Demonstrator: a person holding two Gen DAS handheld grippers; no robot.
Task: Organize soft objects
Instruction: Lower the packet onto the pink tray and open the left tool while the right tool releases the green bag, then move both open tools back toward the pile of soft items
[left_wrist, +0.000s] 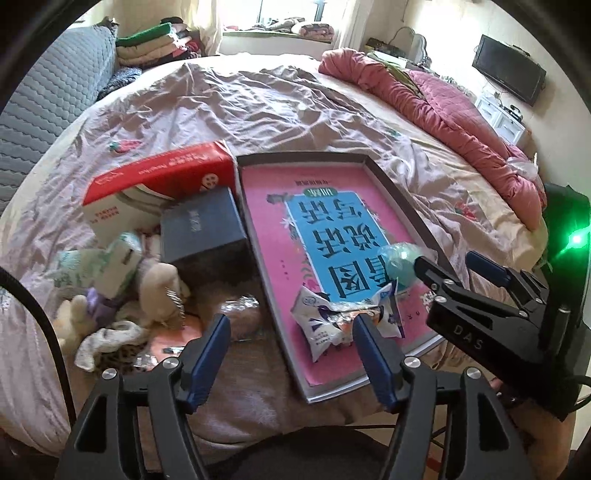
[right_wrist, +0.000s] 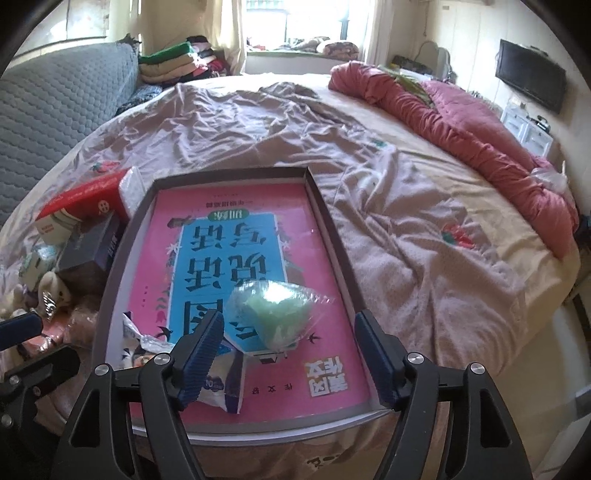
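A shallow grey tray (left_wrist: 400, 201) (right_wrist: 327, 210) lies on the bed with a pink and blue book (left_wrist: 266, 221) (right_wrist: 236, 236) inside it. On the book rest a crumpled white and blue packet (left_wrist: 325, 325) (right_wrist: 221, 384) and a soft green lump in clear wrap (left_wrist: 400, 264) (right_wrist: 280, 314). My left gripper (left_wrist: 291, 326) is open above the tray's near left edge, its right fingertip over the packet. My right gripper (right_wrist: 288, 326) (left_wrist: 447, 260) is open, and the green lump lies between its fingers with neither pad pressing on it.
Left of the tray sit a red and white box (left_wrist: 159, 177), a dark blue box (left_wrist: 199, 225), a tissue pack (left_wrist: 114, 266), plush toys (left_wrist: 157, 288) and a sock (left_wrist: 107, 339). A pink quilt (left_wrist: 443, 110) is bunched along the right. The wrinkled sheet (left_wrist: 258, 103) stretches beyond.
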